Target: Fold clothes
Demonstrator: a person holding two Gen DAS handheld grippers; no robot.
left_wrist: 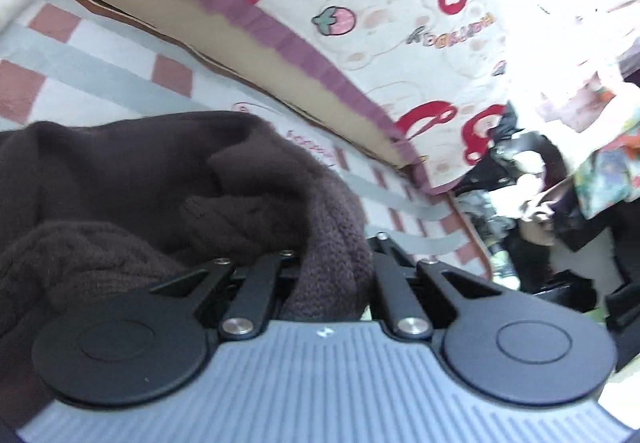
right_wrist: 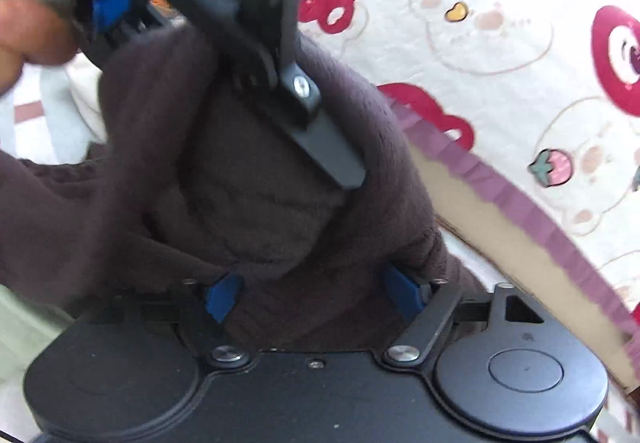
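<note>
Grey ribbed housing of the left gripper (left_wrist: 332, 271) filled the bottom of the left wrist view, with the brown fleece garment (left_wrist: 160, 203) bunched right over its linkage. Fabric ran down between the two finger arms, but the tips were buried, so I couldn't tell if the jaws were clenched on it or just wrapped in it. Right gripper (right_wrist: 312, 287) was similar: garment draped between its blue pads (right_wrist: 220, 297), pads apart with fleece filling the gap, grip looked loose at best, can't call it. Garment hung raised off the checked sheet (left_wrist: 80, 55), in front of the bear-print quilt (left_wrist: 400, 23) with the purple trim (left_wrist: 280, 31). Risks, my read: fleece was thick and wadded, so either gripper could be holding several layers and the fold would come out lumpy, or fabric could snag in the linkage screws. Both tools were crowded on the same bunch, so a collision between them looked likely. Right wrist view showed what the left didn't: the left tool's dark finger (right_wrist: 324, 151) pressed into the fleece from above, plus the person's hand (right_wrist: 32, 31) at upper left of the garment. Left view alone showed the checked sheet beneath the garment and clutter (left_wrist: 560, 171) past the quilt's right end. Motion blur in both.
</note>
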